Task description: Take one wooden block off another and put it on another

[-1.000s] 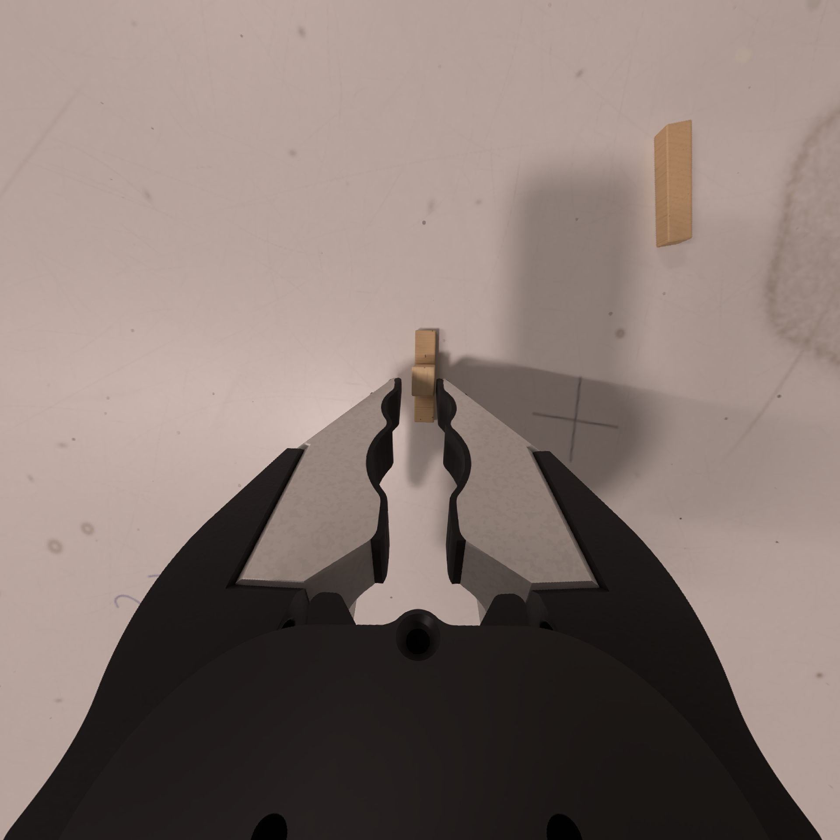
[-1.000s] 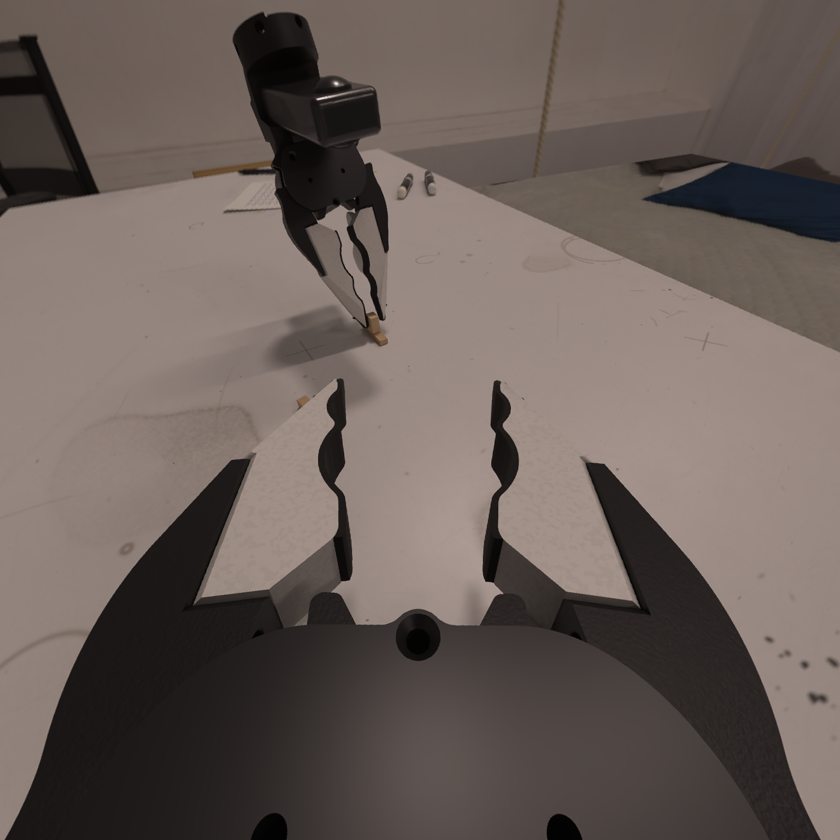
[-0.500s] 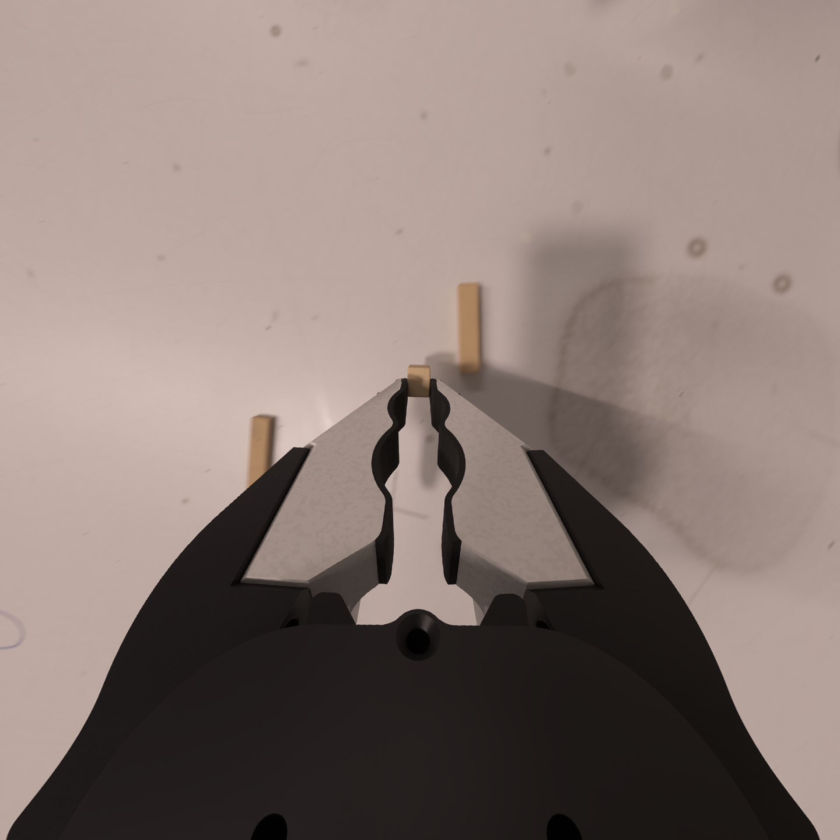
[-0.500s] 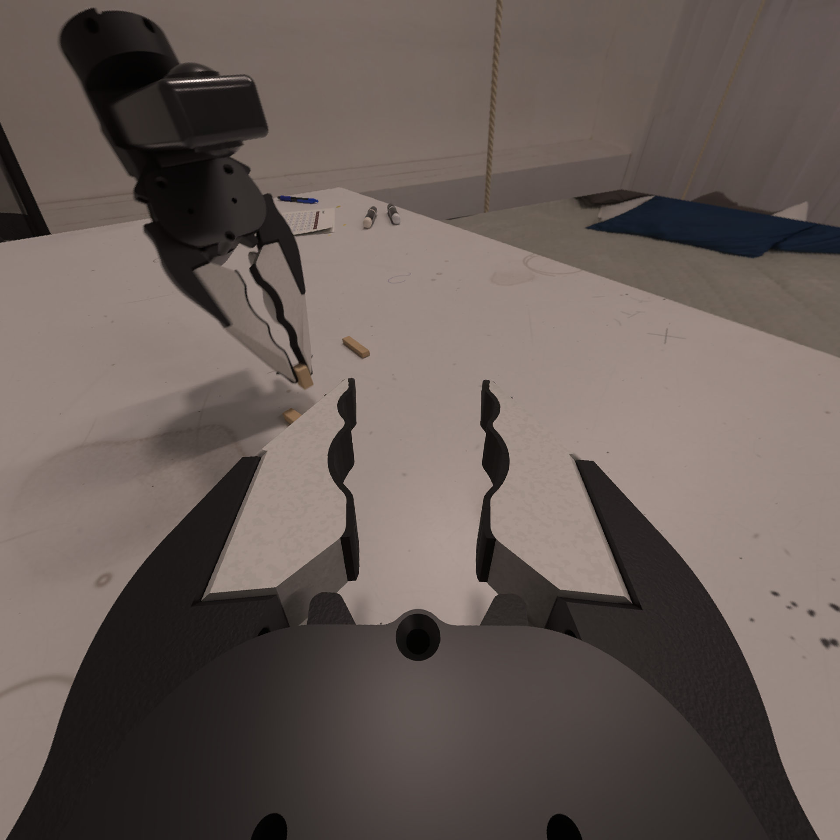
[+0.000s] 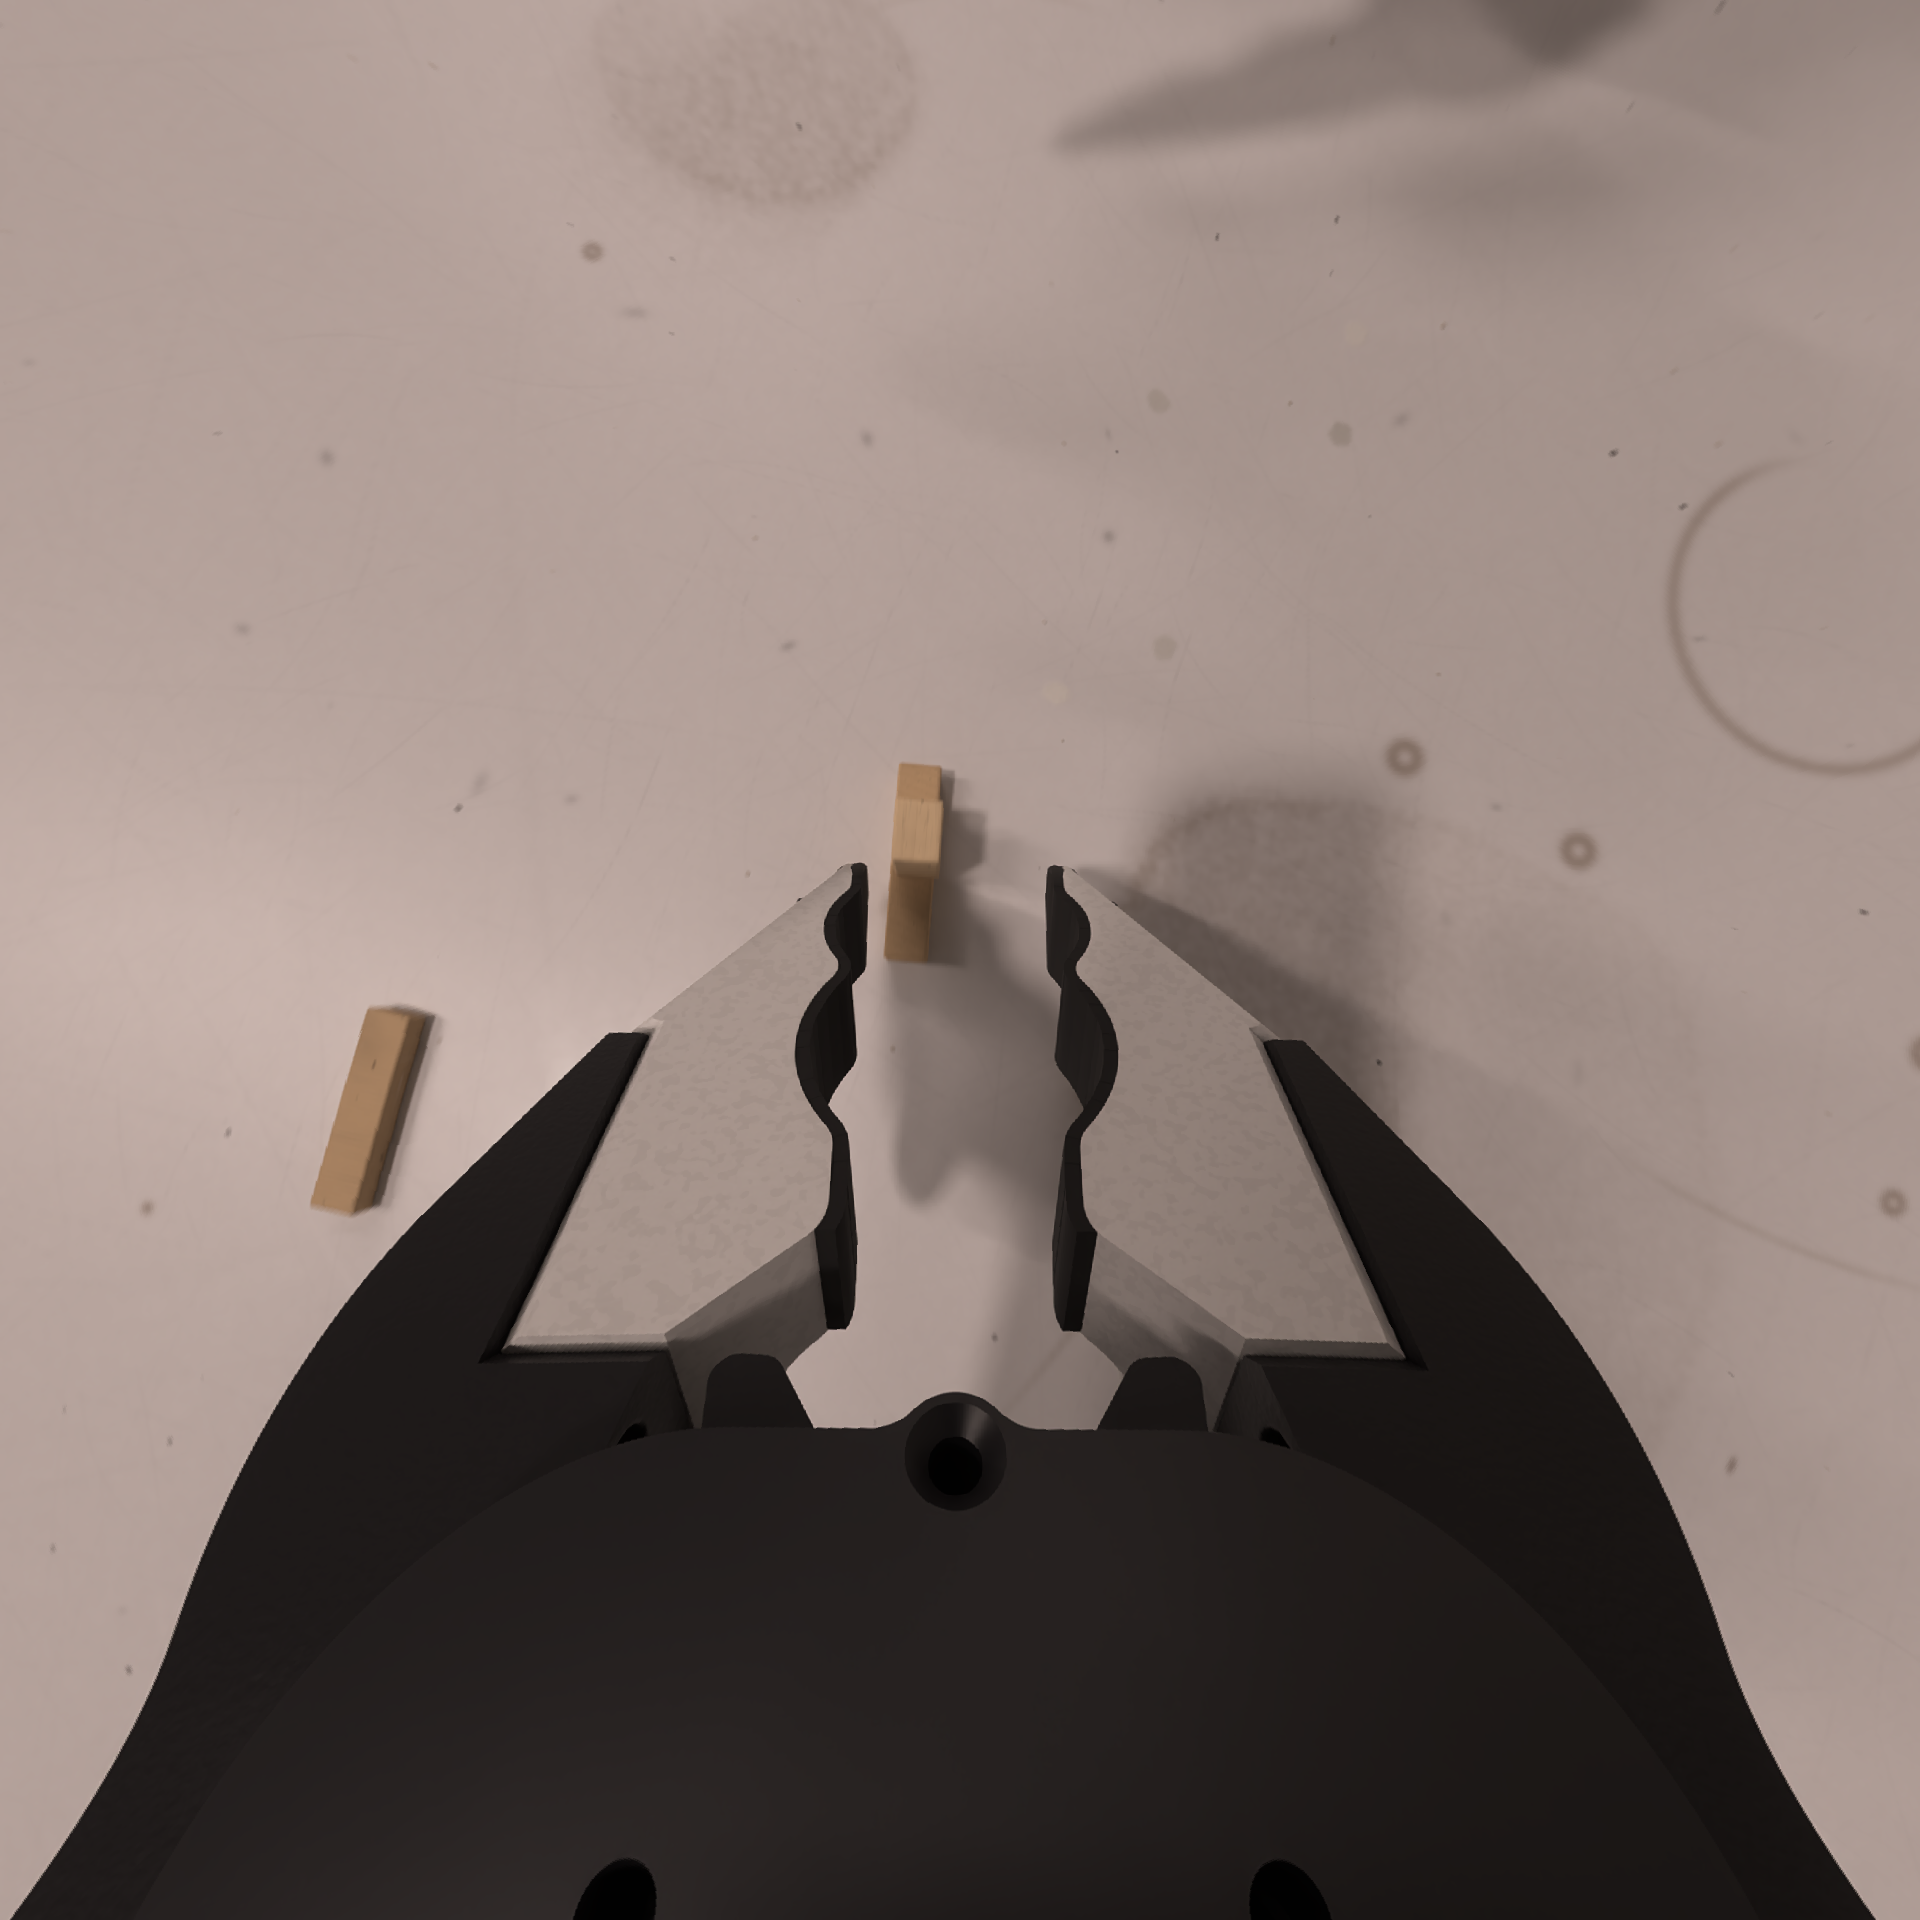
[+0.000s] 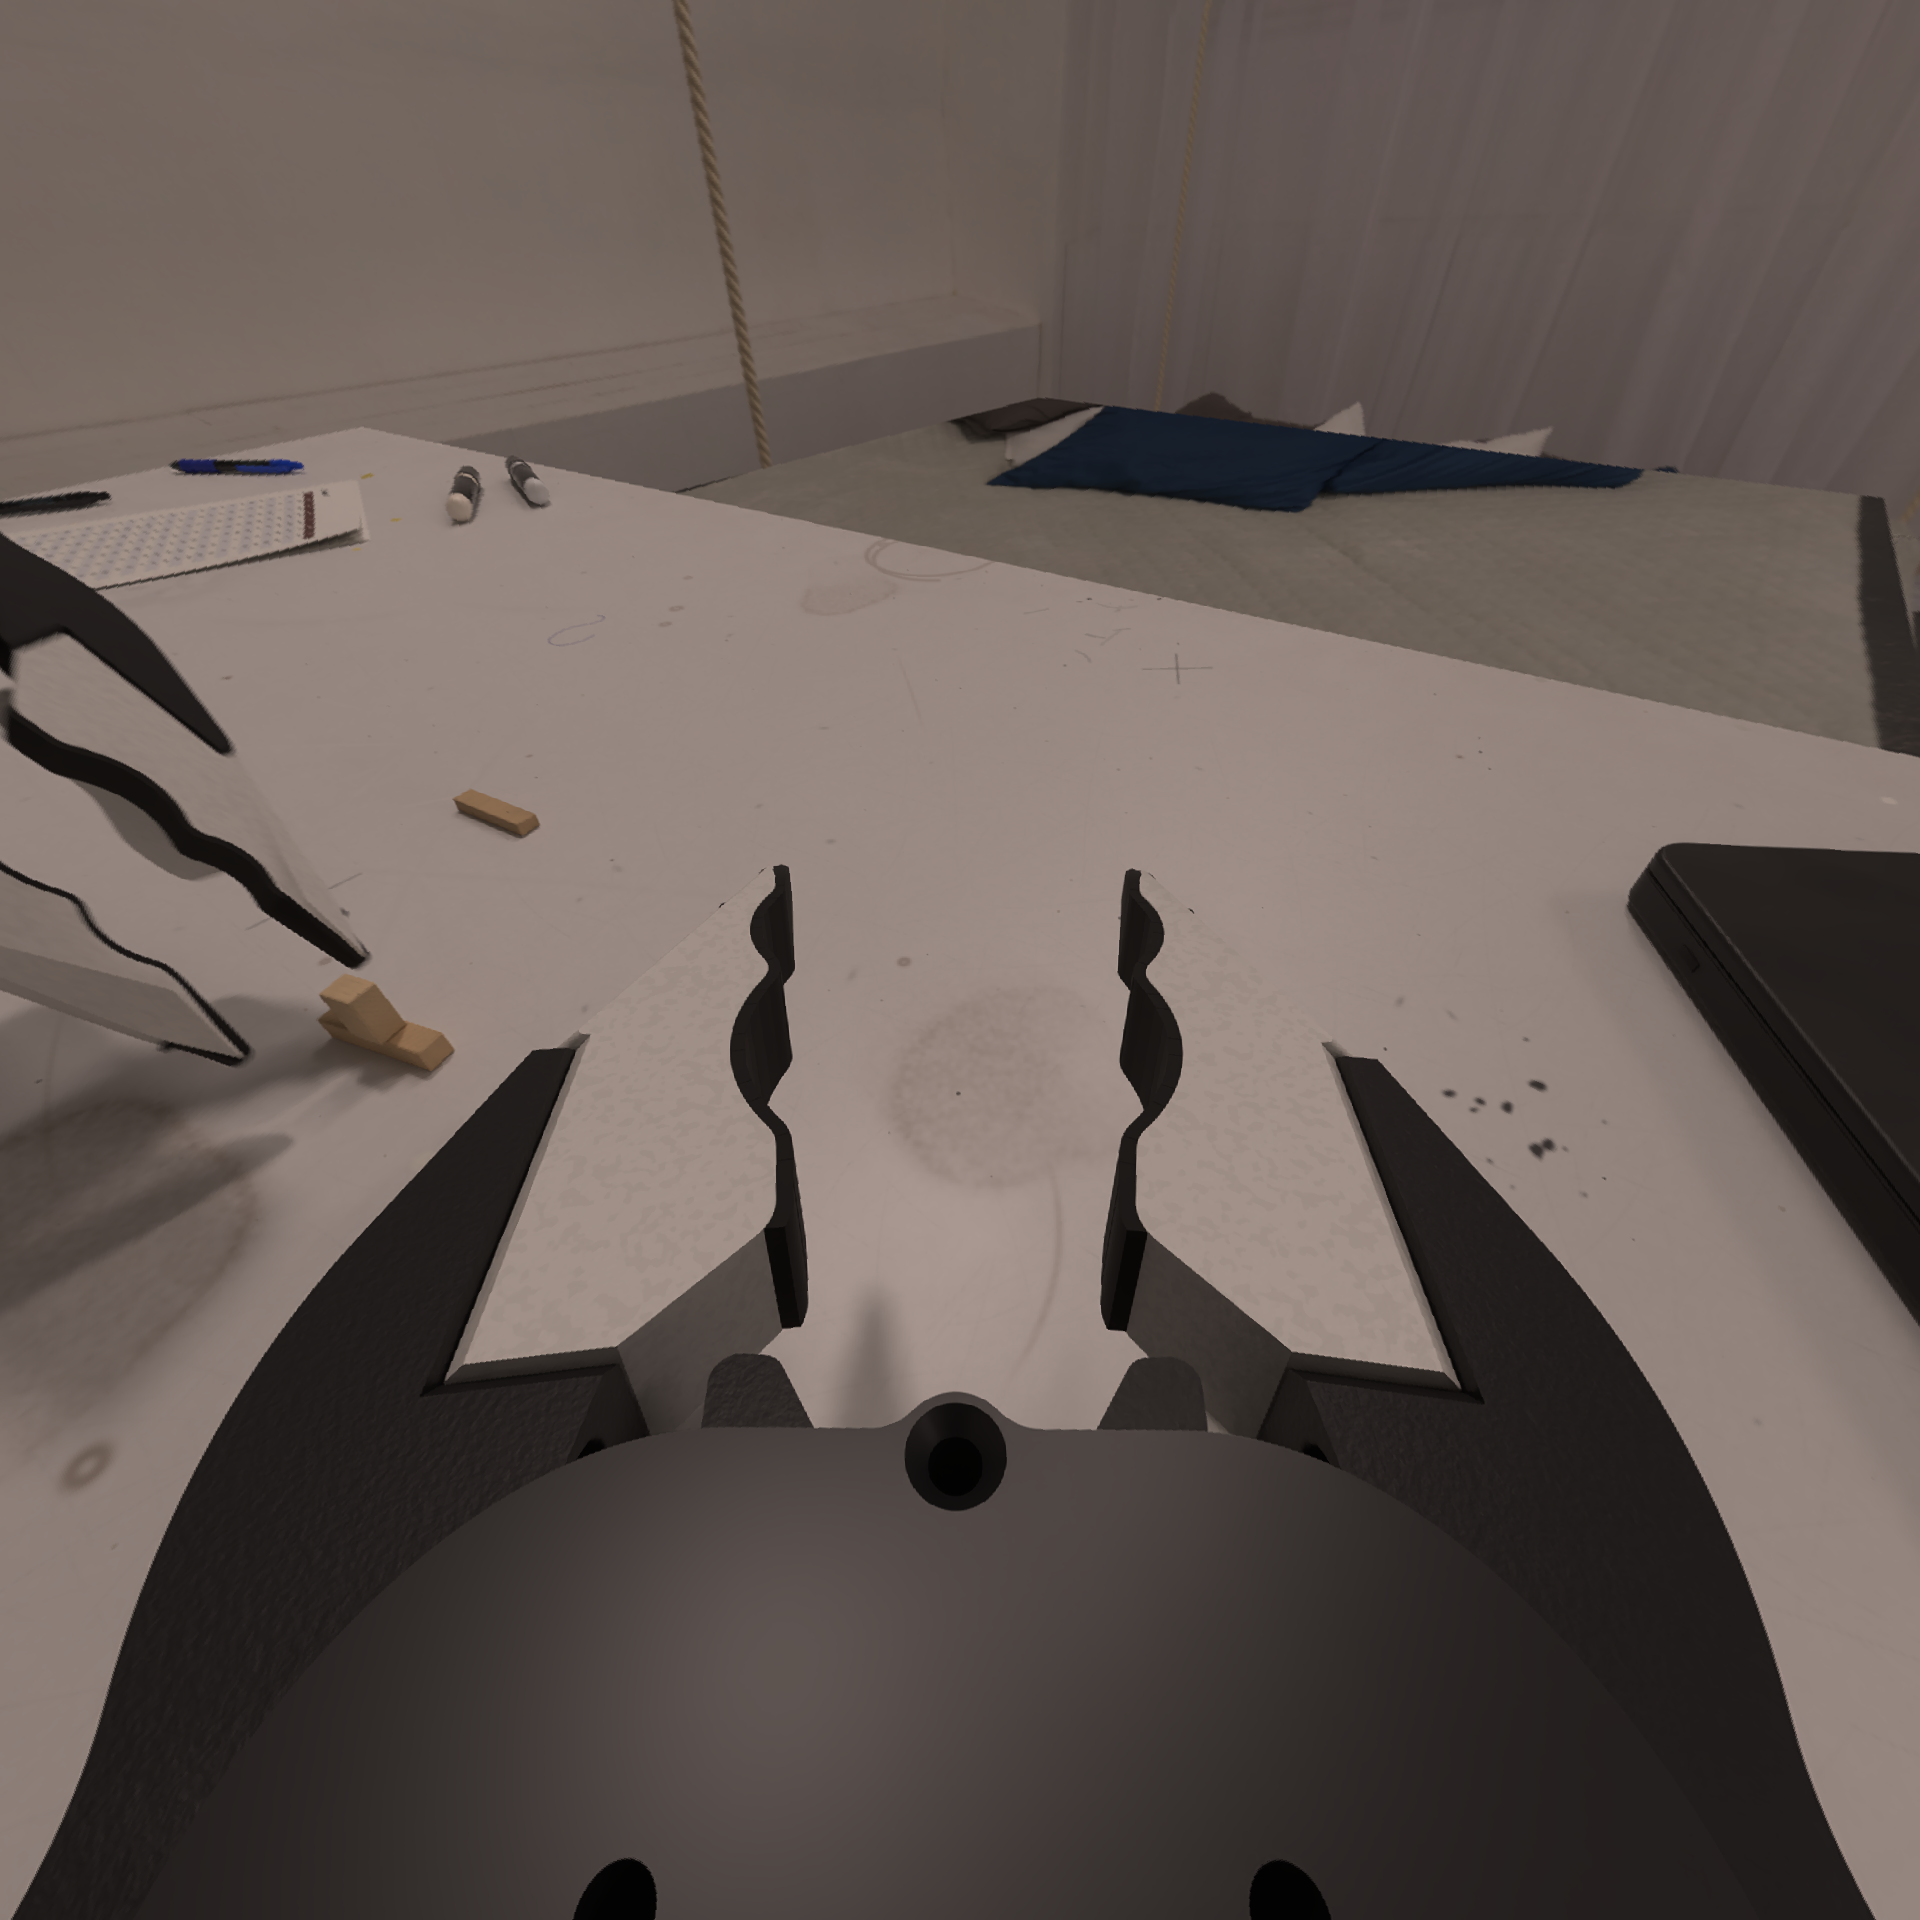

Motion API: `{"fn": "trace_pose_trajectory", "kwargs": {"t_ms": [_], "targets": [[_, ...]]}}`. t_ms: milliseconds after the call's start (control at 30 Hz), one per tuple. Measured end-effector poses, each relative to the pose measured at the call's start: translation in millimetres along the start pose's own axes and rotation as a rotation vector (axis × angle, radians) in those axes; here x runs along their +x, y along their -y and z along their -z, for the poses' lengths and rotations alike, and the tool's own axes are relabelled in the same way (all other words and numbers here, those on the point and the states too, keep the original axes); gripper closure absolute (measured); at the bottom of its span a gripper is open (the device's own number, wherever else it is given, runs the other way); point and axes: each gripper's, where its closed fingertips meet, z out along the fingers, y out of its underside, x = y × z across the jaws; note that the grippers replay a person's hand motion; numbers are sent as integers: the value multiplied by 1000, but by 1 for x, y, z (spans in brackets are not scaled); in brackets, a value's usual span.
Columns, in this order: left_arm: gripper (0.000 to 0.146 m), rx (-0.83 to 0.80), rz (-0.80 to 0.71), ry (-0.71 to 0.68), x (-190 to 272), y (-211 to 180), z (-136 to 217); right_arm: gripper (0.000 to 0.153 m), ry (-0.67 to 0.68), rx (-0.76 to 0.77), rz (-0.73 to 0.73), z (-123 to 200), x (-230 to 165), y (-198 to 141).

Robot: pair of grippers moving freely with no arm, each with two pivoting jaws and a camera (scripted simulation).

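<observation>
A small wooden block (image 5: 918, 827) rests on top of a long flat wooden block (image 5: 910, 914) on the table. My left gripper (image 5: 952, 883) is open just above and behind this stack, touching neither block. A second long block (image 5: 369, 1108) lies flat to the left. In the right wrist view the stack (image 6: 382, 1022) sits at the left, the small block (image 6: 353, 1002) tilted on the long one, below the left gripper's fingers (image 6: 187, 831). The other long block (image 6: 497, 811) lies farther back. My right gripper (image 6: 954, 883) is open and empty over the table.
A black flat case (image 6: 1808, 997) lies at the table's right edge. Two markers (image 6: 494, 486), a blue pen (image 6: 237, 467) and a printed sheet (image 6: 197, 530) lie at the far end. The table edge (image 6: 1351, 644) runs diagonally, with floor and a blue cloth (image 6: 1247, 468) beyond.
My left gripper carried the small block from one long block to the other, set it on top and opened. The right gripper's view swung to the right; it stayed open.
</observation>
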Motion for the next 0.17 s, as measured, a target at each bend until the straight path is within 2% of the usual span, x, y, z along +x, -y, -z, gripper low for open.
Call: {"fn": "trace_pose_trajectory", "kwargs": {"t_ms": [167], "targets": [[109, 26, 24, 37, -8, -16, 25, 90, -4, -9, 4, -2, 1, -3]]}}
